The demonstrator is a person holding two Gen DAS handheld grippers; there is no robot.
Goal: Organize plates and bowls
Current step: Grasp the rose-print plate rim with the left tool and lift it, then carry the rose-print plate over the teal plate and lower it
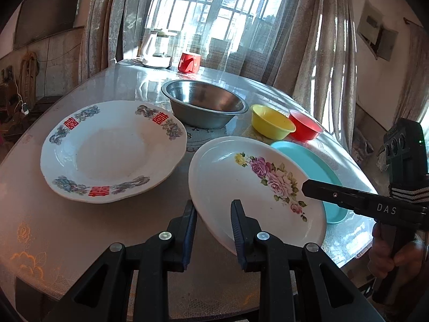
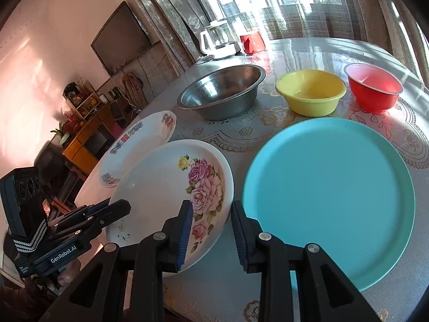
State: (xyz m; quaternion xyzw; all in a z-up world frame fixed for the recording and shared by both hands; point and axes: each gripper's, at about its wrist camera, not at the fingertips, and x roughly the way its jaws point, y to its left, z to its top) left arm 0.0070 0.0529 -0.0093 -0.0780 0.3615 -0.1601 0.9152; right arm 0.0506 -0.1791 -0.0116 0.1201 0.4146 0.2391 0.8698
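rose plate (image 1: pixel 241 177): white, pink flowers on one side, carried between both claws, tilted and seemingly clear of the table (image 1: pixel 40 228); hard to say whether any edge touches the cloth.

left gripper (image 1: pixel 214 206): pinches the near rim of the rose plate, one finger outside the edge, the other over the white inside. seen from the right wrist as a dark beak on the plate's far-left rim.

right gripper (image 2: pixel 211 206): pinches the opposite rim beside the printed roses, blue-padded finger over the inside, the other finger outside. bare hand (image 1: pixel 386 255) wrapped round its handle in the left view.

blue plate (image 2: pixel 329 196): flat on the cloth just right of the rose plate, partly covered by it in the left view.

double-happiness plate (image 1: pixel 107 150): white, red characters and grey-blue flowers on the rim, flat on the table left of the rose plate.

steel bowl (image 1: pixel 203 104): behind both white plates, upright, empty.

yellow bowl (image 1: pixel 272 122) and red bowl (image 1: pixel 305 126): side by side right of the steel bowl, behind the blue plate, close together, maybe touching.

glass kettle (image 1: pixel 158 51) and red cup (image 1: pixel 189 63): at the far table edge by the curtained window.
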